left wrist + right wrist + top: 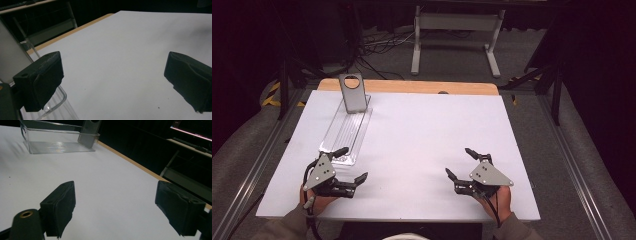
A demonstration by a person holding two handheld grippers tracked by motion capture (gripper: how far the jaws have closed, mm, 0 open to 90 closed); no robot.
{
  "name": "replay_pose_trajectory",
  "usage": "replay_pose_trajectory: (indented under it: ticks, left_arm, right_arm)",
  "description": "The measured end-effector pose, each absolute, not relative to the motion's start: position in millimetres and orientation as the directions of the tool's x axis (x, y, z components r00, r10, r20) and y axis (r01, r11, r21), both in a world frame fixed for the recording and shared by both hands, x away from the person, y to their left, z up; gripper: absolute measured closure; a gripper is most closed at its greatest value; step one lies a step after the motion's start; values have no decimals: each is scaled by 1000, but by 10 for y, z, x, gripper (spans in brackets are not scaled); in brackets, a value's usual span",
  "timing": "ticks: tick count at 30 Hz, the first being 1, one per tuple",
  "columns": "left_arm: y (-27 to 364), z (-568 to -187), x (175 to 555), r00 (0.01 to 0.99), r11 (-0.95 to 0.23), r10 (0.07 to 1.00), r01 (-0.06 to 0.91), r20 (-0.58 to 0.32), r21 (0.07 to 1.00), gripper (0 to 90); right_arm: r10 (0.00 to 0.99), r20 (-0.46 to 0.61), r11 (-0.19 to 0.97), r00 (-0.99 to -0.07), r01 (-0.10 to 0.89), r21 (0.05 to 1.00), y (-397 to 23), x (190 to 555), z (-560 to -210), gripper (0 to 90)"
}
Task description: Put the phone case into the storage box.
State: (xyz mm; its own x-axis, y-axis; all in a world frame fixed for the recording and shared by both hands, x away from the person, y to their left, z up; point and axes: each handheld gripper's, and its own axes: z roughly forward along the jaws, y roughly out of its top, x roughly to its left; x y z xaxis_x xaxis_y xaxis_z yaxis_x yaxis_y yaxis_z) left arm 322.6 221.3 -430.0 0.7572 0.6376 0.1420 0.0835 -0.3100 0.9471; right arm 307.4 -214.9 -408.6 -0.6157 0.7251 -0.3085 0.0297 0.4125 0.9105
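High view: left tool (pixel 354 164) near front-left of the white tabletop (pixel 422 130), jaws wide apart, holding nothing; upper jaw tip sits just at the near end of the clear tray (pixel 346 131). Right tool (pixel 460 162) at front-right, jaws also spread, empty, well apart from tray. Tray runs lengthwise toward far-left edge w/ a grey metal stand (pixel 352 94), round hole near its top, upright at its far end.

Left gripper view: left tool (pixel 113 82) w/ jaws apart over bare tabletop; tray's rounded clear corner (pixel 53 105) just beside the left-hand jaw, closer than the high view suggests. Can't tell if touching.

Right gripper view: right tool (pixel 115 210) w/ jaws apart; tray (pixel 60 141) seen side-on farther off, its ribbed floor and thin walls visible, stand (pixel 88 131) leaning at its end. Wooden table edge past the white sheet.
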Motion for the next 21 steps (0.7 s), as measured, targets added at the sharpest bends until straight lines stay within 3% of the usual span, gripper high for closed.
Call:
replay_pose_trajectory:
  ticks: [6, 21]
  left_arm:
    - [2321, -4312, 3157, 736, -265, 669, 107, 103, 958, 26]
    - [2320, -4299, 3133, 725, -264, 678, 88, 120, 960, 27]
  right_arm:
    - [721, -311, 421, -619, 35, 906, -2159, 3060, -4100, 171]
    - [707, -311, 424, -636, 30, 905, -2127, 3040, -4118, 171]
